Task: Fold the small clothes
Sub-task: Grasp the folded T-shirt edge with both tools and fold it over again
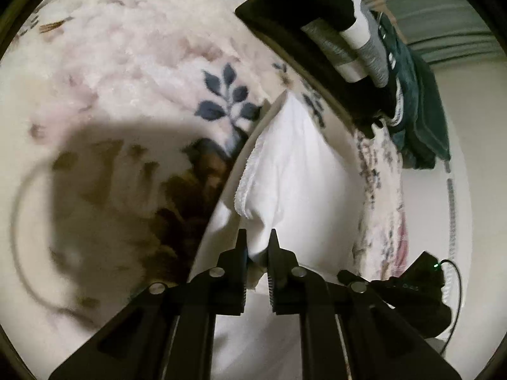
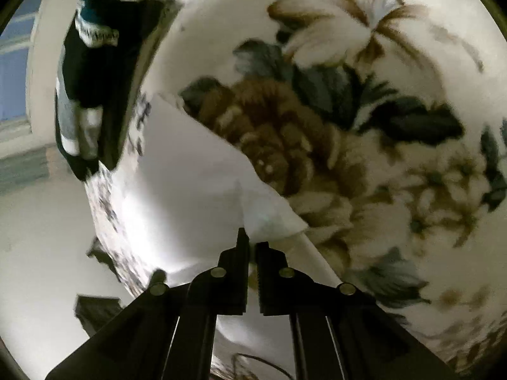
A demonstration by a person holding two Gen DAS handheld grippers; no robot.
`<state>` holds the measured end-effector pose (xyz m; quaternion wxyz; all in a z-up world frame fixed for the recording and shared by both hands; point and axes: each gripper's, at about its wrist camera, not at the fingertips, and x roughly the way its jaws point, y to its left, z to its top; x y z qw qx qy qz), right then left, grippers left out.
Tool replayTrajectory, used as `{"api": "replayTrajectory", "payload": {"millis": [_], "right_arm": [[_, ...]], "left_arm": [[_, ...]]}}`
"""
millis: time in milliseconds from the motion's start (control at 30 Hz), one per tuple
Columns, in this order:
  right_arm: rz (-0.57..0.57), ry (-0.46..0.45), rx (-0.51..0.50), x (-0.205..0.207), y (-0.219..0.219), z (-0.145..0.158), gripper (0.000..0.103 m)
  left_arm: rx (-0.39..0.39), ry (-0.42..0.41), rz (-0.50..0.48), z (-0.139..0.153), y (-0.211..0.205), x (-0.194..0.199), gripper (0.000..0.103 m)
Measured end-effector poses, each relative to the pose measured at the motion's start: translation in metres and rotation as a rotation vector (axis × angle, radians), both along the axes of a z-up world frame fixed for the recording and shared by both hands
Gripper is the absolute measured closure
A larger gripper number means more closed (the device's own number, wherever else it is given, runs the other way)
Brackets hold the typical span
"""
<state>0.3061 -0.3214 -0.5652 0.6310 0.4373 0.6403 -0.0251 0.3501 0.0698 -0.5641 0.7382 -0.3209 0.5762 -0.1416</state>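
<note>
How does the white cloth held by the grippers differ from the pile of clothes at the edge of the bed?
The white cloth is one plain white piece; the pile of clothes mixes black, grey, white and dark green pieces.
The white cloth is pinched by the left gripper and the right gripper; no gripper touches the pile.
The white cloth lies near the grippers; the pile sits farther off.
Both rest on the floral blanket.

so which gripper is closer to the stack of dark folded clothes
Left, as far as these views show. The left gripper and right gripper both pinch the white garment, short of the stack.
</note>
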Motion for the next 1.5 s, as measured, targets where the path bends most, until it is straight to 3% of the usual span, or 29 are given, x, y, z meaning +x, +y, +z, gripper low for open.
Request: {"api": "replayTrajectory", "payload": {"millis": [67, 167, 233, 267, 300, 333, 533, 633, 767, 933, 1000, 1033, 1067, 1100, 1333, 1500], "right_arm": [[0.050, 0.026, 0.004, 0.003, 0.004, -0.005, 0.099], [0.075, 0.047, 0.059, 0.003, 0.001, -0.003, 0.090], [0.100, 0.038, 0.061, -0.004, -0.004, 0.007, 0.073], [0.110, 0.026, 0.063, -0.010, -0.007, 0.012, 0.054], [0.119, 0.022, 0.061, -0.018, -0.011, 0.018, 0.041], [0.134, 0.024, 0.056, -0.027, -0.014, 0.023, 0.040], [0.241, 0.180, 0.032, -0.117, -0.033, 0.020, 0.040], [0.266, 0.218, 0.020, -0.160, -0.040, 0.007, 0.040], [0.263, 0.226, 0.113, -0.207, -0.042, -0.024, 0.040], [0.257, 0.172, 0.155, -0.220, -0.031, -0.042, 0.040], [0.234, 0.145, 0.174, -0.221, -0.028, -0.041, 0.044], [0.227, 0.120, 0.195, -0.220, -0.023, -0.038, 0.054], [0.229, 0.112, 0.211, -0.220, -0.019, -0.036, 0.089], [0.223, 0.102, 0.224, -0.220, -0.016, -0.034, 0.096], [0.174, -0.009, 0.275, -0.206, -0.011, 0.016, 0.097], [0.146, -0.093, 0.276, -0.165, -0.011, 0.057, 0.097]], "left_arm": [[-0.003, 0.023, -0.026, -0.003, -0.001, 0.001, 0.091], [-0.037, 0.032, -0.027, 0.003, 0.005, -0.008, 0.081], [-0.040, 0.026, -0.026, 0.015, 0.010, -0.021, 0.062], [-0.049, 0.018, -0.029, 0.020, 0.011, -0.029, 0.046], [-0.055, 0.010, -0.028, 0.026, 0.014, -0.039, 0.041], [-0.051, 0.008, -0.026, 0.032, 0.017, -0.052, 0.041], [-0.010, 0.114, -0.077, 0.029, 0.028, -0.142, 0.041], [0.020, 0.192, -0.106, 0.008, 0.029, -0.186, 0.041], [-0.009, 0.271, -0.137, -0.027, 0.018, -0.221, 0.041], [-0.005, 0.214, -0.139, -0.034, 0.005, -0.231, 0.041], [0.011, 0.184, -0.134, -0.030, 0.000, -0.233, 0.048], [0.024, 0.174, -0.142, -0.026, -0.005, -0.233, 0.061], [0.050, 0.175, -0.153, -0.025, -0.008, -0.233, 0.090], [0.051, 0.178, -0.161, -0.024, -0.007, -0.234, 0.096], [-0.081, 0.137, -0.057, 0.014, 0.011, -0.229, 0.099], [-0.198, 0.070, 0.044, 0.051, 0.028, -0.198, 0.099]]}}
